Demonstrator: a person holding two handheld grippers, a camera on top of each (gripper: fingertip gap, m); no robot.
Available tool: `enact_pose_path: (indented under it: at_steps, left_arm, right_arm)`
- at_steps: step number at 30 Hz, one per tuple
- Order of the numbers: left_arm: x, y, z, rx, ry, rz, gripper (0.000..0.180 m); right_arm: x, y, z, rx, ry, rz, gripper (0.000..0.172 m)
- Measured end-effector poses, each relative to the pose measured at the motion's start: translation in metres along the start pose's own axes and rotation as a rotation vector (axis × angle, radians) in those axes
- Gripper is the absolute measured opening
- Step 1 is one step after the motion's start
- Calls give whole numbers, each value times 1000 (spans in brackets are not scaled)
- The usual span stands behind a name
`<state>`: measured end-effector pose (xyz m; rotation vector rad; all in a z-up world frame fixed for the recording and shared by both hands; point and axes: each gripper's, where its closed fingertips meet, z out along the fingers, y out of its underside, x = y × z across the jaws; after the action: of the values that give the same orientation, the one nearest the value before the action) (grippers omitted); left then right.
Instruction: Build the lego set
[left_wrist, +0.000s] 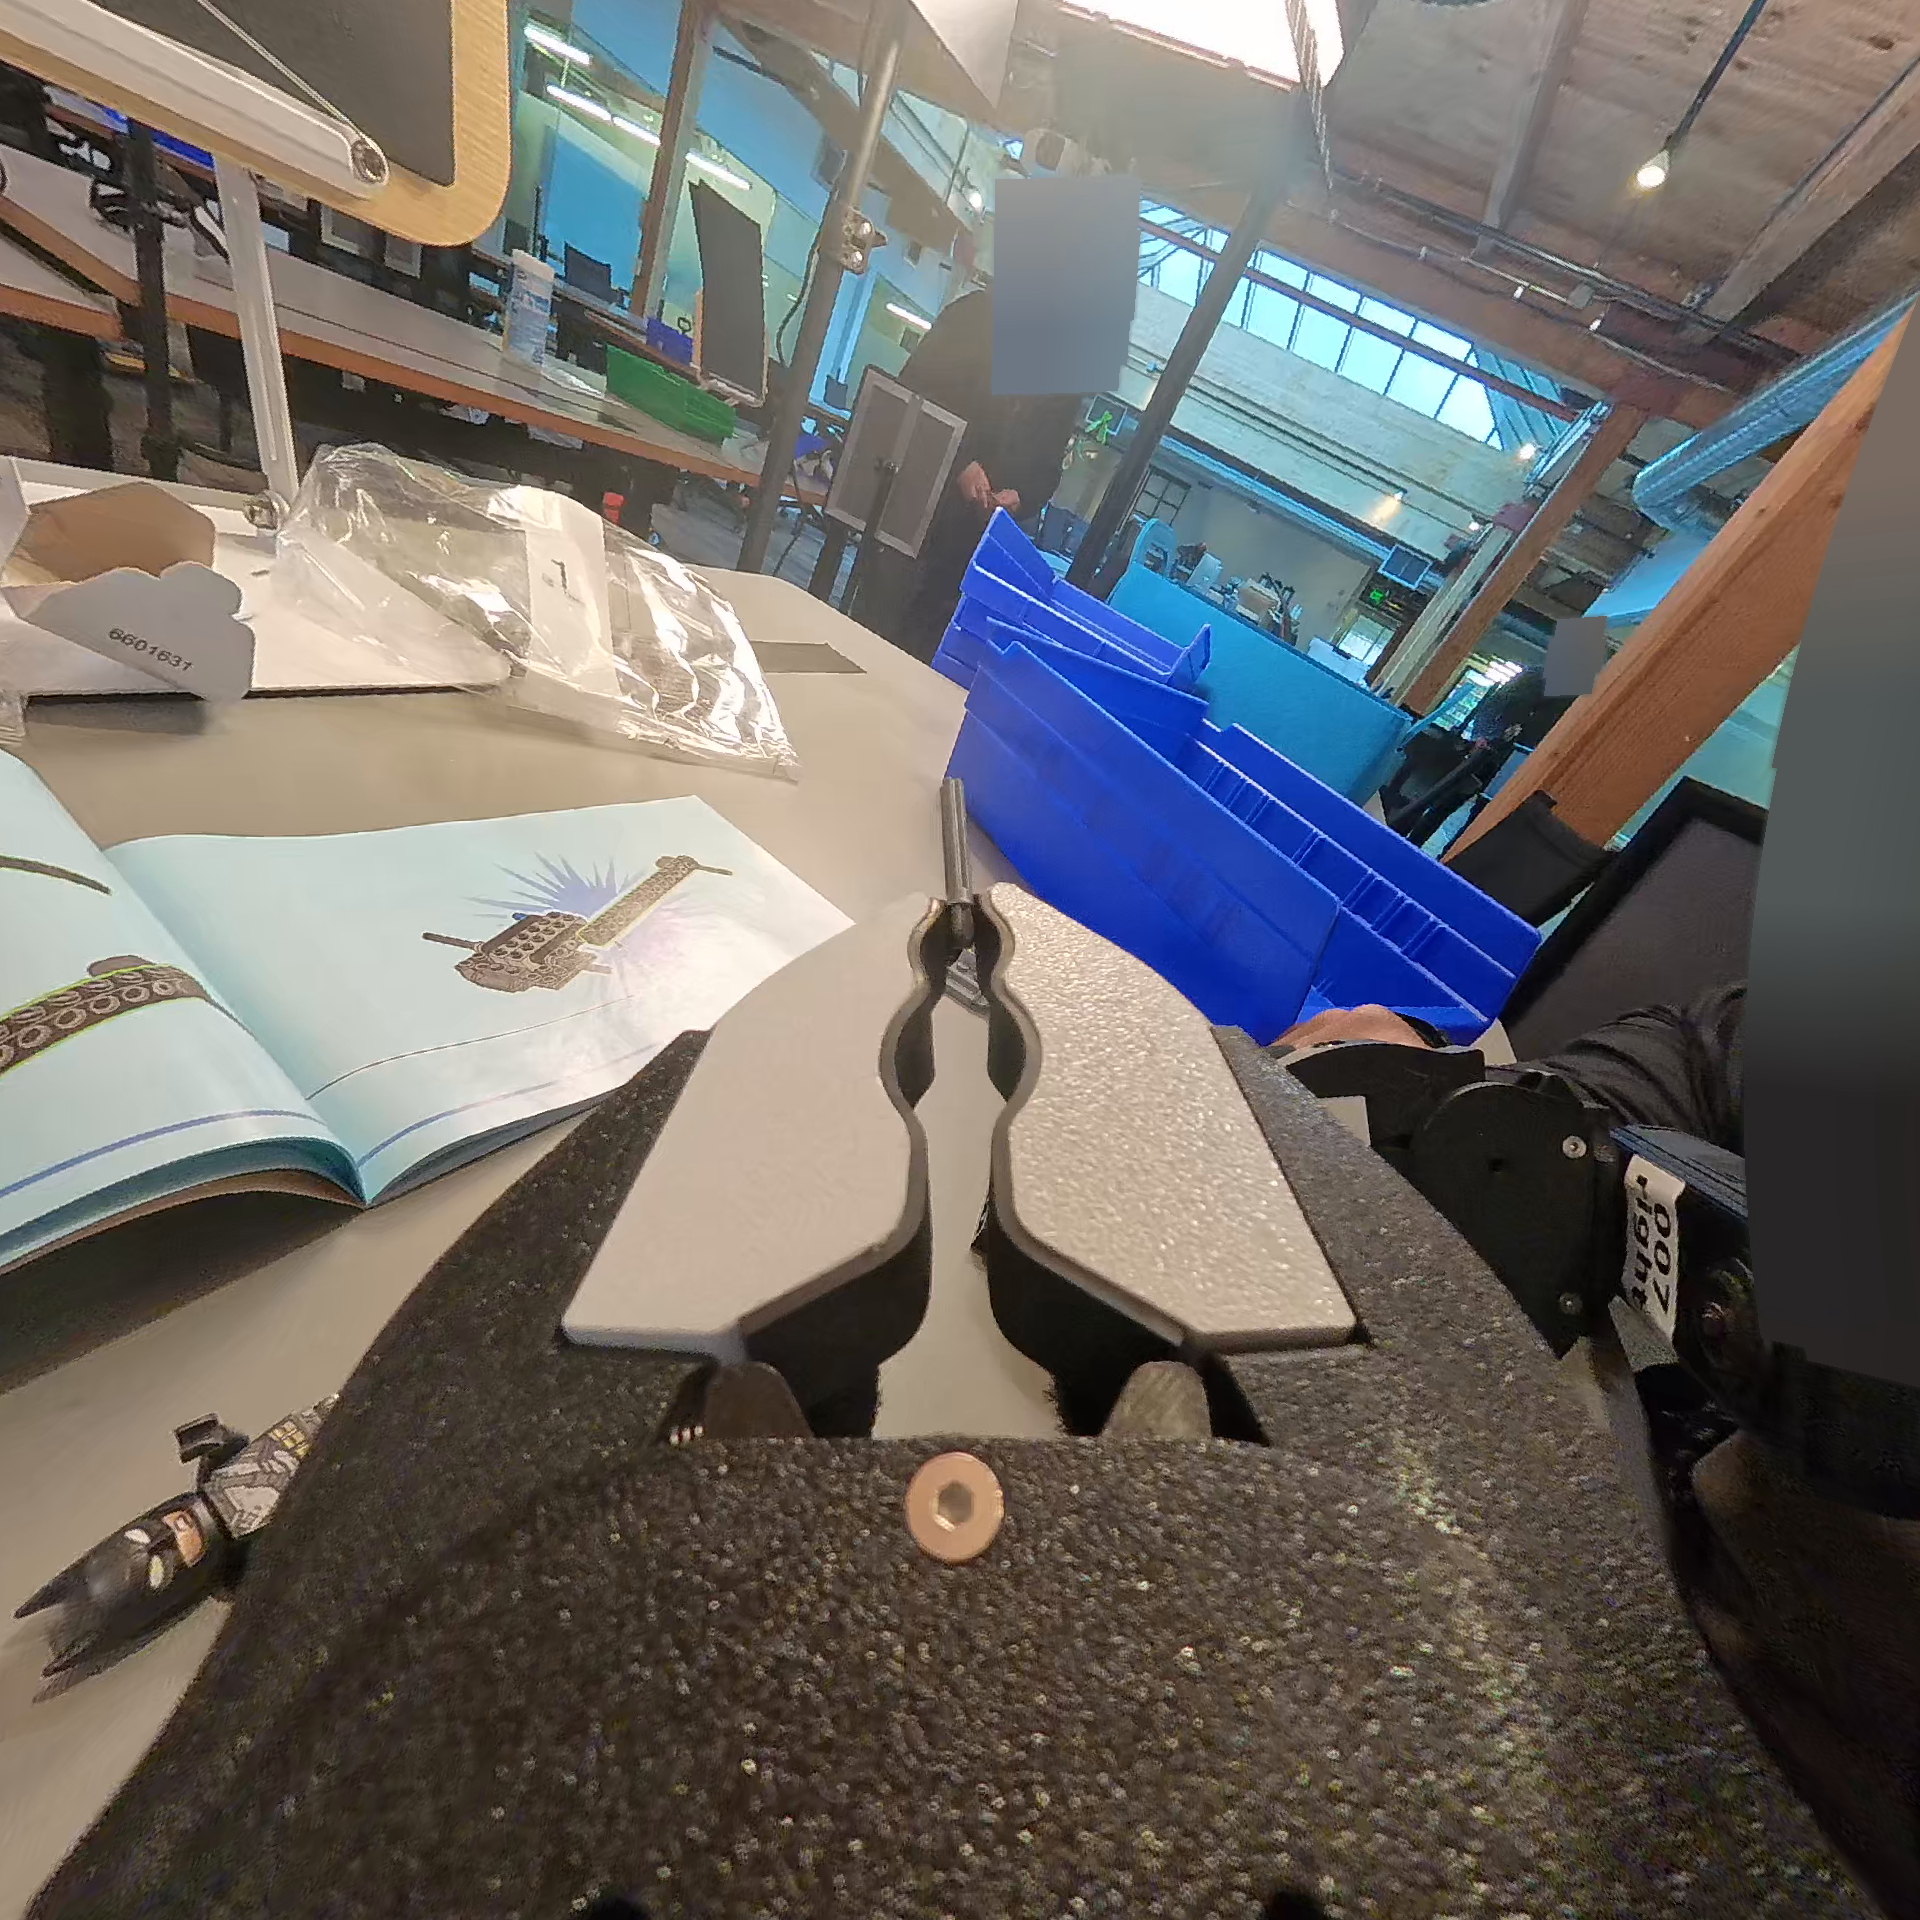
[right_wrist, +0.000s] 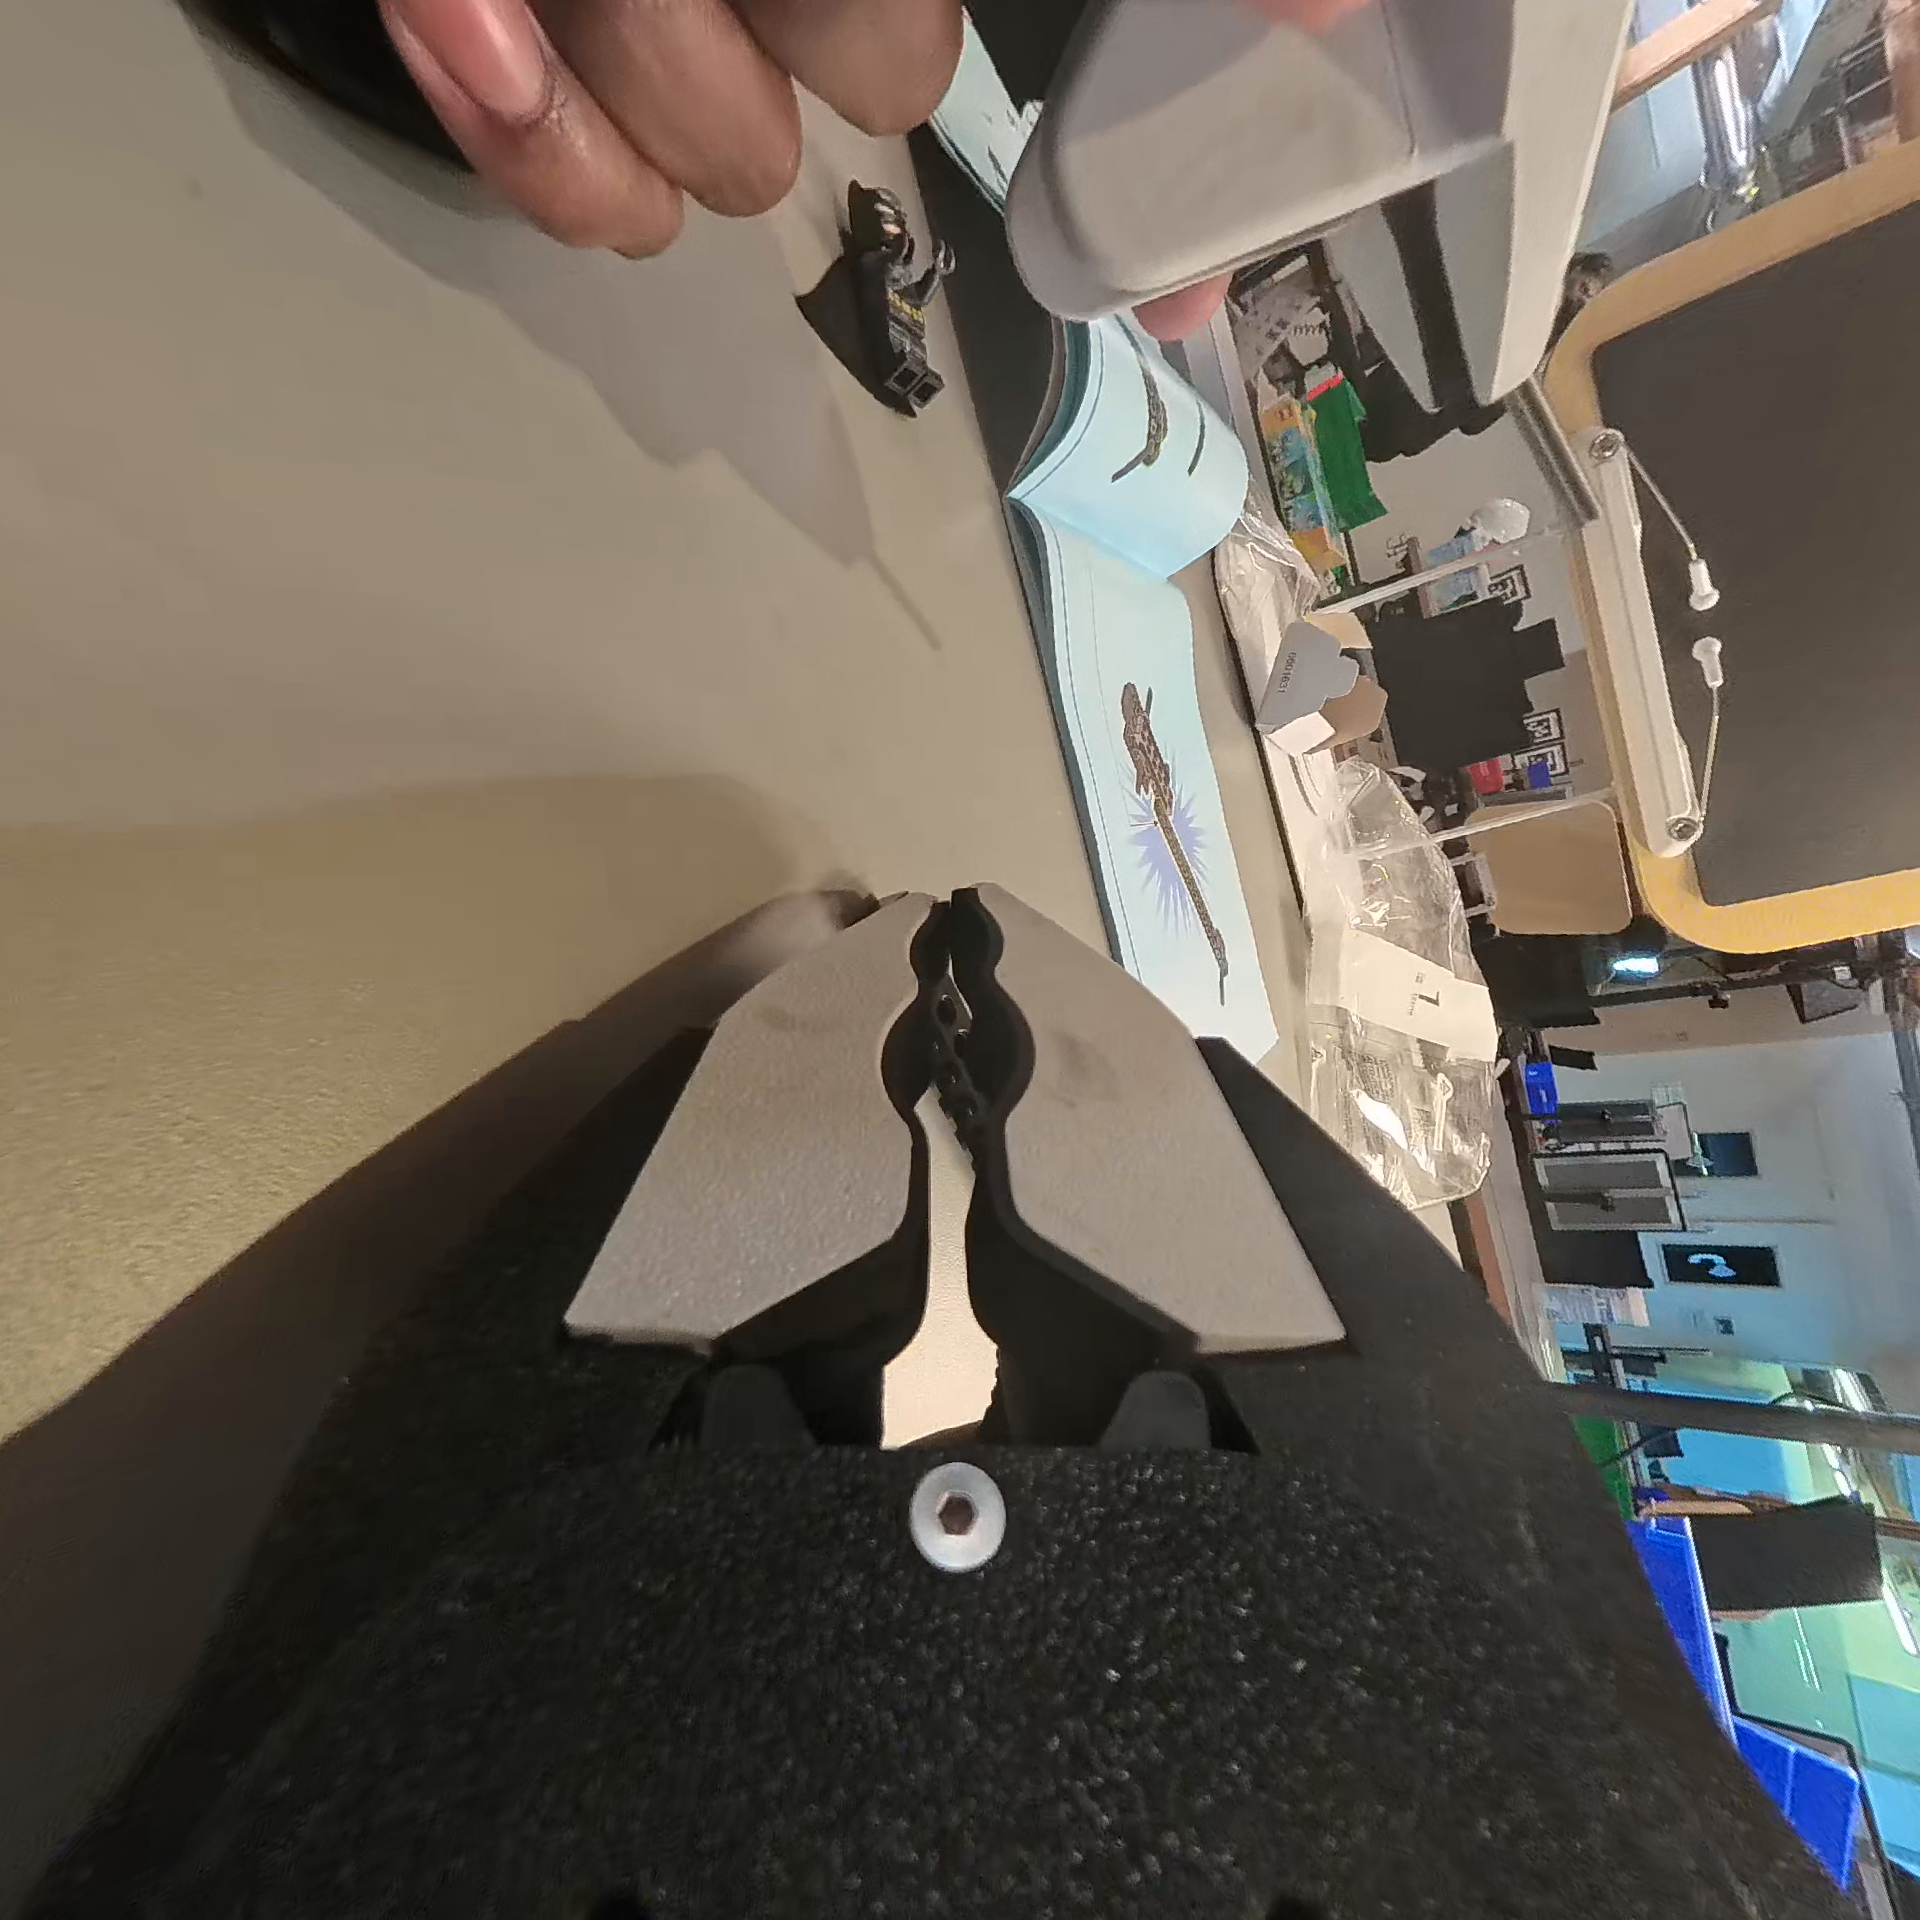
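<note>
We have the left gripper (left_wrist: 961, 928) pinched on a dark axle rod (left_wrist: 954, 847), the right gripper (right_wrist: 943, 914) clamped on a black holed beam (right_wrist: 954, 1049), parts apart.

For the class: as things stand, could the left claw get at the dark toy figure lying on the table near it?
Probably not yet. The left claw is shut on a thin dark rod, so it has no free grip. The way itself looks free: the toy figure lies on bare table beside it.

Left tool (left_wrist: 961, 925) pinches a rod; right tool (right_wrist: 948, 914) is clamped.
</note>
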<state>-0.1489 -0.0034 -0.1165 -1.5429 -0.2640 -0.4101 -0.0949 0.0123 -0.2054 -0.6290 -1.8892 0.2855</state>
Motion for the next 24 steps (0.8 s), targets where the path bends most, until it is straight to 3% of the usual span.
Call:
enact_pose_path:
  at_steps: [24]
  left_arm:
    - [4,3,4,-4,41,-47,4]
  right_arm:
    - [4,5,0,-17,42,-23,0]
